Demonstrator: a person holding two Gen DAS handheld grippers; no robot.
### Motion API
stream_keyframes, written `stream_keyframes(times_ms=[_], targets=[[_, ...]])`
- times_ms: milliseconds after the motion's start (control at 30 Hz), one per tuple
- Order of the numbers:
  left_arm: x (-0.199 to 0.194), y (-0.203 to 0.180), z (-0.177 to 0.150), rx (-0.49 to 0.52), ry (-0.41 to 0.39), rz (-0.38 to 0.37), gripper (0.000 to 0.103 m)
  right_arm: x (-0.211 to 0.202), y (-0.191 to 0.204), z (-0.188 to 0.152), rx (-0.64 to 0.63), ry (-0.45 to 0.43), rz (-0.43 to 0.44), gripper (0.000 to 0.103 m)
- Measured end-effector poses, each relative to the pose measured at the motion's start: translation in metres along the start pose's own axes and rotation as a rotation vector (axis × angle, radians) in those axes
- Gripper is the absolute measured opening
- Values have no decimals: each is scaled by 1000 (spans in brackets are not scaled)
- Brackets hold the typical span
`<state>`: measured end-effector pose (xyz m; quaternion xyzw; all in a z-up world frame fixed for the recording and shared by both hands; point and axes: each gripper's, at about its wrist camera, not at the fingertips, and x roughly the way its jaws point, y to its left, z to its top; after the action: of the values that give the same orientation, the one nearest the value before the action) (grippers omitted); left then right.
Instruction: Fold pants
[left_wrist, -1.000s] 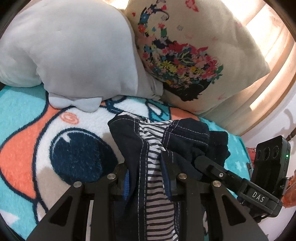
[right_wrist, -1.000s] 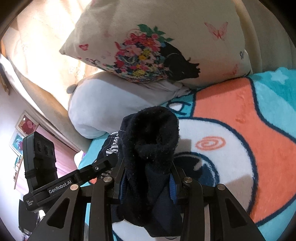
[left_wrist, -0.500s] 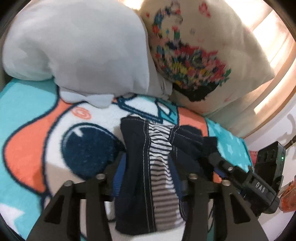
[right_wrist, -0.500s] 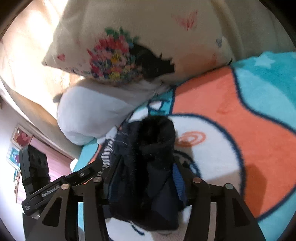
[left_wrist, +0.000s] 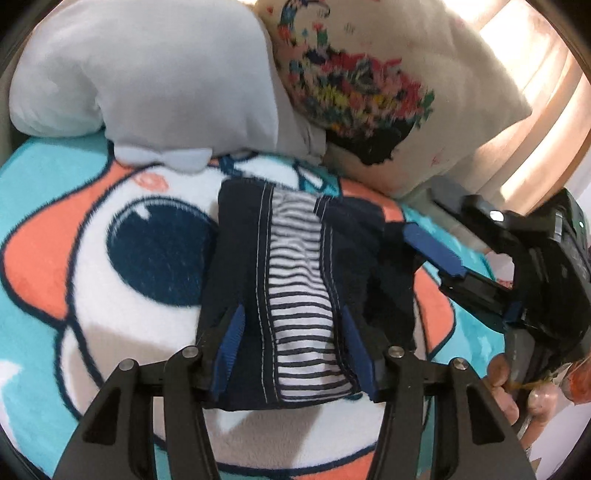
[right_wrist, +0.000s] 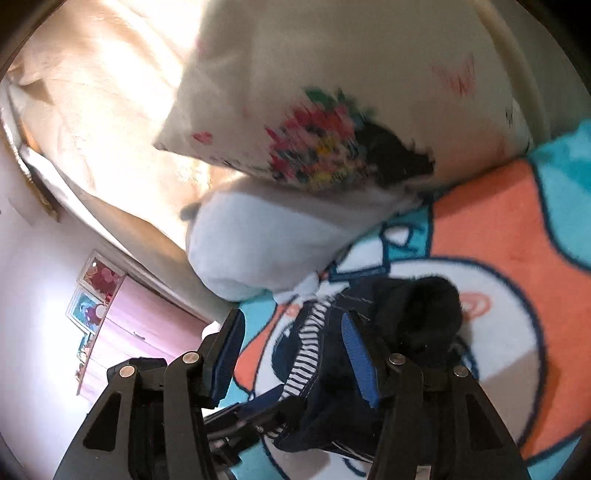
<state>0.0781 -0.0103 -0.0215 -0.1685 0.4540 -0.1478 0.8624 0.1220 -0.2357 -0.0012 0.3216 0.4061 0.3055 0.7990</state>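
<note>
The dark navy pants (left_wrist: 295, 280), with a striped lining panel, lie folded in a small bundle on the cartoon blanket (left_wrist: 110, 258). My left gripper (left_wrist: 291, 325) is open, its blue-padded fingers spread either side of the bundle's near end. In the right wrist view the pants (right_wrist: 399, 325) lie under and right of my right gripper (right_wrist: 291, 325), which is open and holds nothing. The right gripper also shows in the left wrist view (left_wrist: 480, 258), lifted off the bundle's right side.
A white plush pillow (left_wrist: 159, 81) and a cream floral pillow (left_wrist: 369, 85) lean at the head of the bed just beyond the pants. Curtains (right_wrist: 92, 110) hang behind. A pink wall with pictures (right_wrist: 92, 295) is off to the left.
Both grippers have let go of the pants and opened. The bundle now lies flat on the blanket. The right gripper has drawn back and swung to the side.
</note>
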Motion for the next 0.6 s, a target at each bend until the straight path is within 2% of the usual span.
stream_keyframes(times_ms=[133,300,600], targets=[[3,2,0,-2,5,-5,57,6,-19,-10,39,15,-117,59],[7,2,-1,-2,9,0,61,9,-37,-14,88,16,-111,59],[-14,7,-11,-5,17,-24,63,-10,-36,-18,84,-25,-116,60]])
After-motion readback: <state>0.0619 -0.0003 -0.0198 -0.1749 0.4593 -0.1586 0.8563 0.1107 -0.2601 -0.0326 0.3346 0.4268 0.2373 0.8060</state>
